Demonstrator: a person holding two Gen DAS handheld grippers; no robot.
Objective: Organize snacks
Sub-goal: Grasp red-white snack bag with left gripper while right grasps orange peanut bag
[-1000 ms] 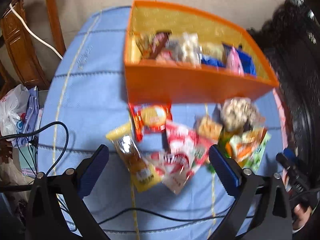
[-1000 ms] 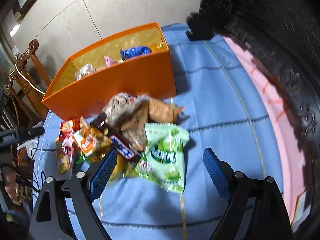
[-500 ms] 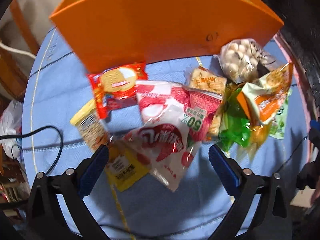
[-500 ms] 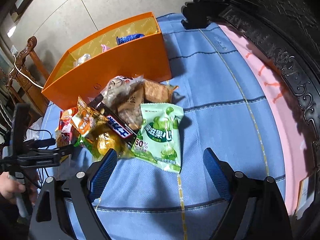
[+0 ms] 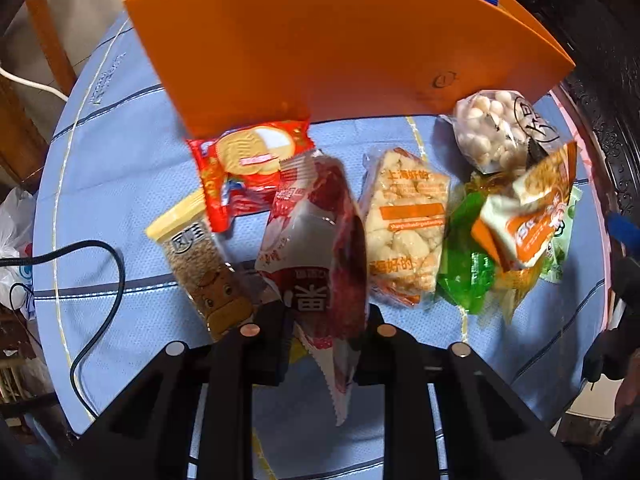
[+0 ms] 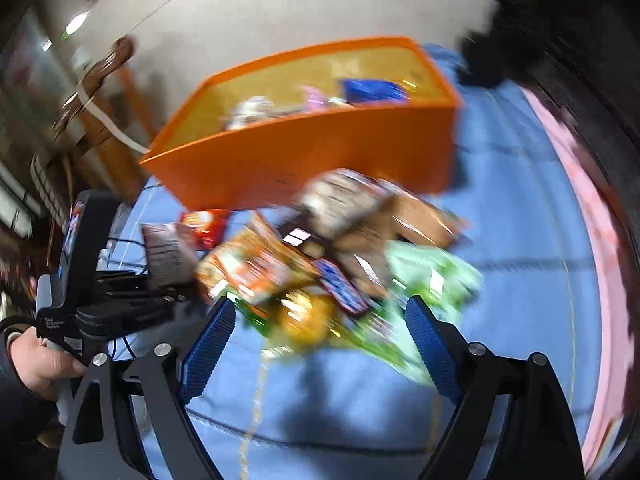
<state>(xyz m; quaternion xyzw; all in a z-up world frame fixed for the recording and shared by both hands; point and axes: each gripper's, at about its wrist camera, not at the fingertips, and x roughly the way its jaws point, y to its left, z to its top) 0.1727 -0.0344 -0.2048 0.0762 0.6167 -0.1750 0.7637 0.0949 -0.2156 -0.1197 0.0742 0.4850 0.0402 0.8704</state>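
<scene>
My left gripper [image 5: 326,316] is shut on a red and white snack bag [image 5: 316,240] and holds it above the blue cloth, in front of the orange box [image 5: 340,48]. Around it lie a red biscuit pack [image 5: 244,160], a yellow cereal bar [image 5: 200,260], a rice-cracker pack [image 5: 404,228], a bag of white balls [image 5: 492,132] and orange and green packs [image 5: 528,216]. My right gripper [image 6: 320,340] is open, low over the blurred snack pile [image 6: 320,256]. The left gripper with its bag [image 6: 164,256] shows at the left in the right wrist view. The box [image 6: 320,152] holds several snacks.
The table has a blue cloth [image 5: 112,152] with a pink edge [image 6: 592,216]. A black cable [image 5: 108,292] lies at the left. A wooden chair [image 6: 100,92] stands behind the box, dark carved furniture [image 5: 608,80] at the right. A white bag [image 5: 12,232] hangs beyond the left edge.
My left gripper has shut on the red and white bag and lifted it off the cloth. My right gripper has moved closer to the snack pile; its view is now blurred.
</scene>
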